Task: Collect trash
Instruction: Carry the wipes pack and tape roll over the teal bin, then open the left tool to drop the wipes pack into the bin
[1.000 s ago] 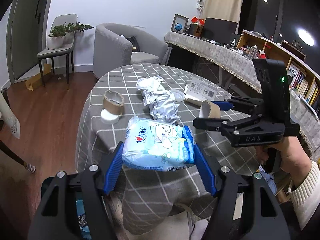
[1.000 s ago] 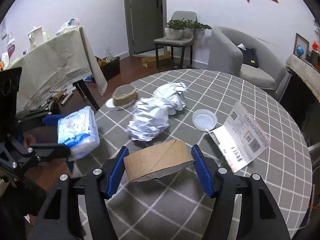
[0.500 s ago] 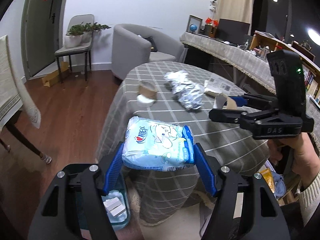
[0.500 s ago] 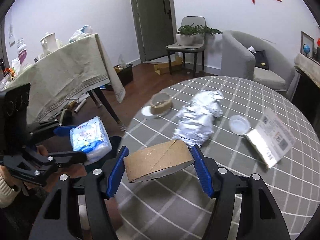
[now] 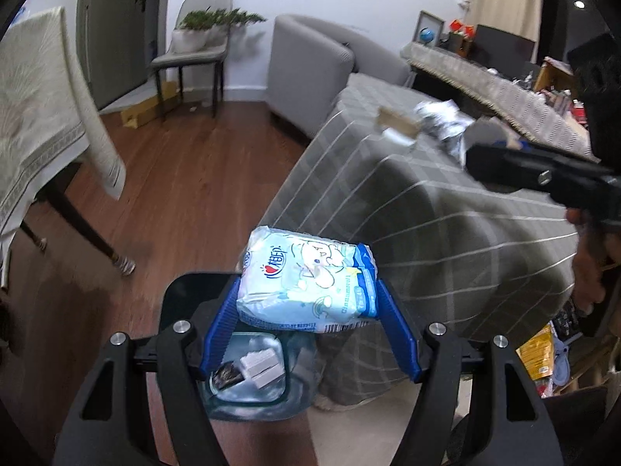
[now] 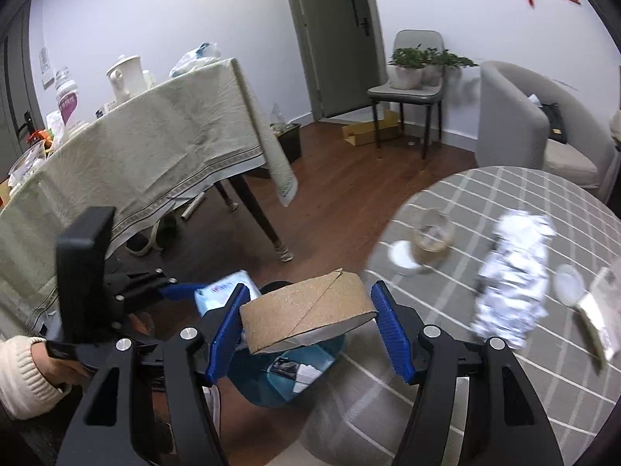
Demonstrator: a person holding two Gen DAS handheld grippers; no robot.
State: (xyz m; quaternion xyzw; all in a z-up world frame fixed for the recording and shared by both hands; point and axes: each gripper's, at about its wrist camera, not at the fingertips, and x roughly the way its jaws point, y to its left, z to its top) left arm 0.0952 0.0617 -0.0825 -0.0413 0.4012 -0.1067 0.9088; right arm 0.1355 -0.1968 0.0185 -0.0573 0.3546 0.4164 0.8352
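My left gripper (image 5: 308,310) is shut on a light blue tissue pack (image 5: 308,285) and holds it above a blue-lined trash bin (image 5: 252,372) on the floor beside the round table. My right gripper (image 6: 310,326) is shut on a cardboard tape roll (image 6: 306,308) and holds it over the same bin (image 6: 295,376). The left gripper and its pack (image 6: 221,293) show in the right wrist view. On the table lie crumpled foil (image 6: 512,272), another tape roll (image 6: 431,242), a white lid (image 6: 568,279) and a printed paper (image 6: 605,310).
The round table has a grey checked cloth (image 5: 427,202). A second table with a beige cloth (image 6: 136,147) stands to the left, its leg (image 6: 260,217) near the bin. A grey armchair (image 5: 310,62) and a chair with plants (image 5: 194,46) stand behind on the wooden floor.
Both grippers have moved left off the table edge and down, carrying the tissue pack and the tape roll, and now hang over the trash bin.
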